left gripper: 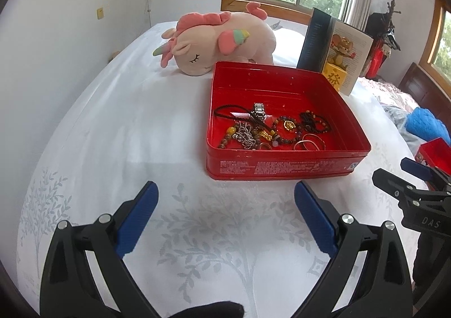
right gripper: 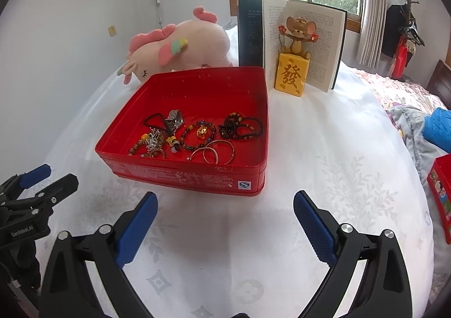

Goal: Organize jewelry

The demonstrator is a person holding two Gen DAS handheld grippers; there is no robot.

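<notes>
Judging by the jewelry (right gripper: 197, 134) already heaped inside the tin (right gripper: 180, 174) on the bed, sorting appears mostly finished, with the left gripper (left gripper: 225, 213) and right gripper (right gripper: 225, 219) both released, empty, just short of it.

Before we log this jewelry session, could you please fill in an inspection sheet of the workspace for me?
Surface: bed under a white leaf-print sheet.
Job's things: open red tin holding a watch, bead bracelets, silver bangles and a chain, tangled together.
Clutter: plush unicorn, open book standing upright, mouse figurine on a yellow block; second red box at the edge.
Grippers: left gripper and right gripper open, empty, short of the tin.
Cables: nothing seen.
Surroundings: window, curtain, coat stand, rumpled bedding.
</notes>
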